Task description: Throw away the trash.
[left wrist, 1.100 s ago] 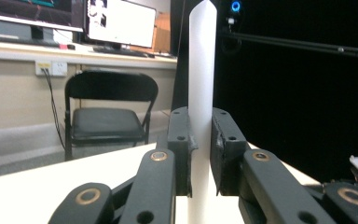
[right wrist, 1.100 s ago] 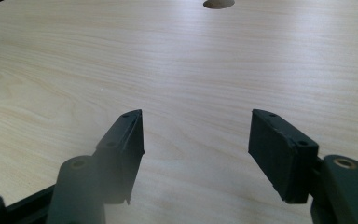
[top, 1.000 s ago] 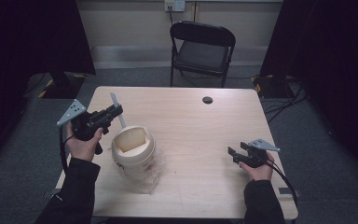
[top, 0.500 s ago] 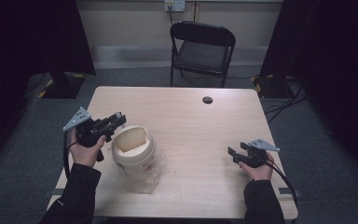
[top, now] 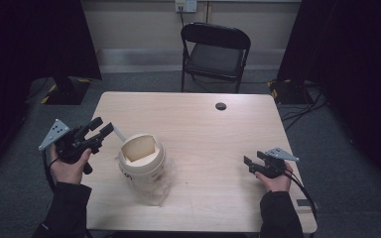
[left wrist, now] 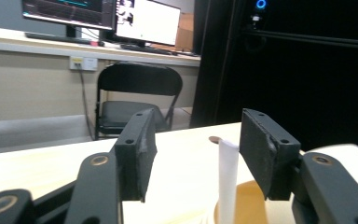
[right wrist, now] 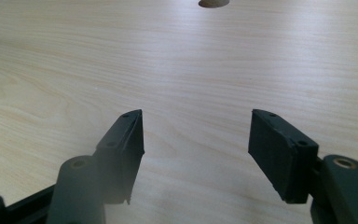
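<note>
My left tongs (top: pixel 102 131) have dropped toward the table edge, jaws apart, the tub (top: pixel 141 157) just beside them with its strip (left wrist: pixel 227 179); right tongs (top: pixel 251 164) rest apart (nothing gripped, goal unclear).

Pale wood-grain table (top: pixel 213 129); cream tub (top: pixel 141 161), tan inside, at 8 o'clock; black chair (top: pixel 214 54) at 12; seemingly dark-lettered label.

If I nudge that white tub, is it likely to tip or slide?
The tub looks wide and squat, so it will probably slide rather than tip. It seems open and perhaps nearly empty, so likely light. The clear plastic under it may drag or bunch.
</note>
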`<action>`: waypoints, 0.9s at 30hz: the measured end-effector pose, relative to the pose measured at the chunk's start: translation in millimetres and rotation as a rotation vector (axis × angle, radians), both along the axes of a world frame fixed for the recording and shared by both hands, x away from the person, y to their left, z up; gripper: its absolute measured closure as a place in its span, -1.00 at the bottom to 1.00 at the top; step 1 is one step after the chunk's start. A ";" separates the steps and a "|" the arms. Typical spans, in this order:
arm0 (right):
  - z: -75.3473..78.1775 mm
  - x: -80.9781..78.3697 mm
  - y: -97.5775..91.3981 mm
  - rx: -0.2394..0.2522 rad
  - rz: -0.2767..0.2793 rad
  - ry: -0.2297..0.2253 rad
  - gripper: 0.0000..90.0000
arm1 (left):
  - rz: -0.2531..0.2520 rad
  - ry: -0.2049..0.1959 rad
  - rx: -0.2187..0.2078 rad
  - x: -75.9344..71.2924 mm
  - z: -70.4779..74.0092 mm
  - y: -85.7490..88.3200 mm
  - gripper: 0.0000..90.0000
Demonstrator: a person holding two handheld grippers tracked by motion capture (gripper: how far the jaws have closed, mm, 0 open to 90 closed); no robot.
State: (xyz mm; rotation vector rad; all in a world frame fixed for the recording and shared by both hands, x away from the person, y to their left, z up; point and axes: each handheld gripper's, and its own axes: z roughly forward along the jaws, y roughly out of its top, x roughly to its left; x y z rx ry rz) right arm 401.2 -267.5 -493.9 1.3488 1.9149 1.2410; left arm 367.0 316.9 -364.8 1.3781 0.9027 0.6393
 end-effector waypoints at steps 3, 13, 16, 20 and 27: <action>-0.5 -0.1 -0.9 -0.001 -0.002 0.004 -0.21 | 0.023 0.002 0.002 -8.9 -5.2 11.0 -0.02; -0.3 -0.3 -1.8 -0.008 -0.004 0.002 -0.21 | 0.089 0.117 0.082 -20.0 -44.6 30.8 -0.13; 0.2 -0.7 -3.3 -0.015 -0.012 0.006 -0.23 | 0.104 0.171 0.109 -21.2 -63.4 32.6 -0.15; 0.3 -0.9 -5.3 -0.024 -0.018 0.016 -0.28 | 0.145 0.261 0.165 -21.5 -89.8 34.6 -0.22; 0.1 -0.8 -12.0 -0.055 -0.043 0.028 -0.41 | 0.169 0.434 0.317 -18.1 -124.2 40.4 -0.31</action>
